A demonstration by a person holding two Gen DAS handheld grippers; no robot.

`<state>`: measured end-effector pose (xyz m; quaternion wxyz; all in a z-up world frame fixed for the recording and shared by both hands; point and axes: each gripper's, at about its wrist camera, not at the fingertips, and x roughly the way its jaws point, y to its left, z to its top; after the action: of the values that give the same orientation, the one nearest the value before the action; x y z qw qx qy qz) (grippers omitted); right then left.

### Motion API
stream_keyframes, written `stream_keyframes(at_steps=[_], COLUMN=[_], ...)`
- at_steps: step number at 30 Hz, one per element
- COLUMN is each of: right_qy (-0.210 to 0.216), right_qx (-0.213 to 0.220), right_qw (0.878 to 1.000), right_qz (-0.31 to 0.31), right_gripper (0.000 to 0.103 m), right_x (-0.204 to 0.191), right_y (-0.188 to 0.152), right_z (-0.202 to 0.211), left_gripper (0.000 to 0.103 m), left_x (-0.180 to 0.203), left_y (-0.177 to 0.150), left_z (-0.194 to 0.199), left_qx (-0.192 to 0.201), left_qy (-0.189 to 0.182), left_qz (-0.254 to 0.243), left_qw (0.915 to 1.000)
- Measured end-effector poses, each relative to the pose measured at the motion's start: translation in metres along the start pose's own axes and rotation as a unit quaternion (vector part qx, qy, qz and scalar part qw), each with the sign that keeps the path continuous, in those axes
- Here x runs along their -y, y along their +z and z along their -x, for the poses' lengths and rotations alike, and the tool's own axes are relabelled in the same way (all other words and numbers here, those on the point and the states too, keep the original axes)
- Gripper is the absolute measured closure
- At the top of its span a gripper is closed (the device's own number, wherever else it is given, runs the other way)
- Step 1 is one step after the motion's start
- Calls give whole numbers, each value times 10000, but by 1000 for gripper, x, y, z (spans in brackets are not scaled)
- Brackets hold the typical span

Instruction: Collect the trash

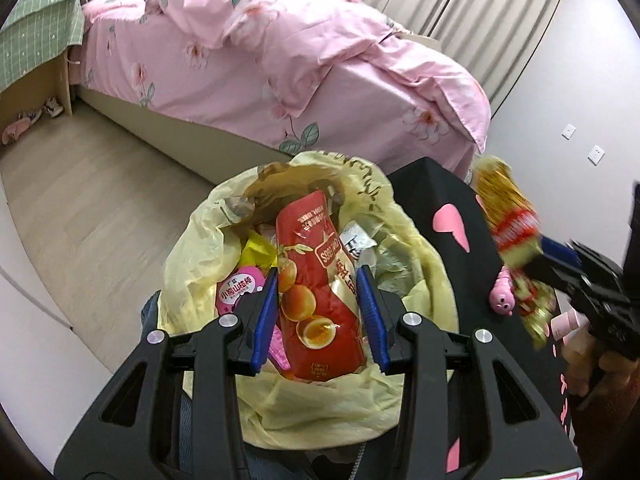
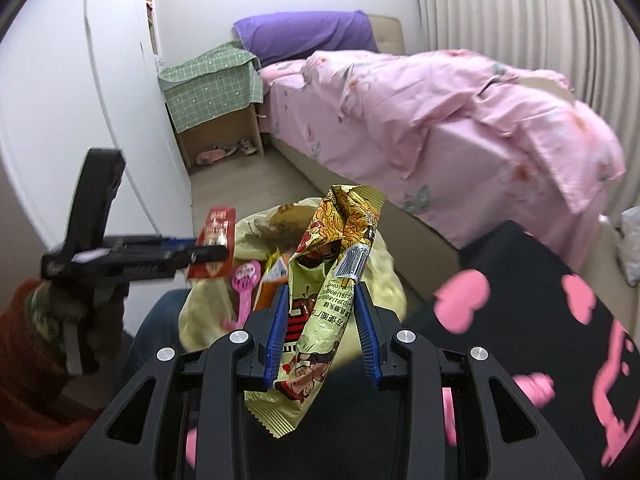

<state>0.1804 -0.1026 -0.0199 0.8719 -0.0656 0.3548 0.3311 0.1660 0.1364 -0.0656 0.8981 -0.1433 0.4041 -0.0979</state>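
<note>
Two wrappers above the trash bag
Red egg-print wrapper [image 1: 320,292] and crumpled yellow noodle wrapper [image 2: 324,300] hang over the open, part-filled yellow bag [image 1: 192,248].

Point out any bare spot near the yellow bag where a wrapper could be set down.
Bare: the wood floor between the yellow bag and the bed, and the black cloth around its pink heart. Crowded: the bag's mouth, full of wrappers, and the cloth's edge by the pink toy.
</note>
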Motion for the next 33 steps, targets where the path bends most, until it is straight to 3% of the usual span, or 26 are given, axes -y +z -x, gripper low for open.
stream_keyframes(at_steps=[6, 9, 10, 16, 20, 22, 26, 33], right_qy=[229, 294, 383, 412, 310, 304, 131, -698], right_qx=[-190, -274, -326, -550, -317, -106, 156, 492], right_qw=[9995, 9991, 9987, 9972, 9980, 9975, 9971, 9945], right_qz=[140, 138, 41, -303, -446, -634, -731, -608], right_gripper=[71, 71, 69, 51, 50, 50, 50, 50], right_x=[-7, -5, -2, 8, 9, 11, 9, -10], right_y=[14, 11, 7, -3, -4, -8, -20, -67], right_z=[-59, -80, -86, -96, -73, -50, -4, 93], left_gripper=[66, 53, 48, 47, 41, 31, 31, 27], left_x=[-15, -20, -23, -30, -22, -11, 25, 107], left_y=[-1, -1, -1, 5, 7, 6, -4, -58], left_z=[-17, -20, -19, -8, 9, 24, 57, 95], left_qx=[-172, -203, -191, -23, 54, 189, 516, 698], left_qy=[-124, -257, -289, -31, 183, 365, 515, 634], left_qz=[178, 286, 326, 522, 531, 366, 27, -800], left_qw=[9996, 9991, 9989, 9986, 9984, 9985, 9973, 9923])
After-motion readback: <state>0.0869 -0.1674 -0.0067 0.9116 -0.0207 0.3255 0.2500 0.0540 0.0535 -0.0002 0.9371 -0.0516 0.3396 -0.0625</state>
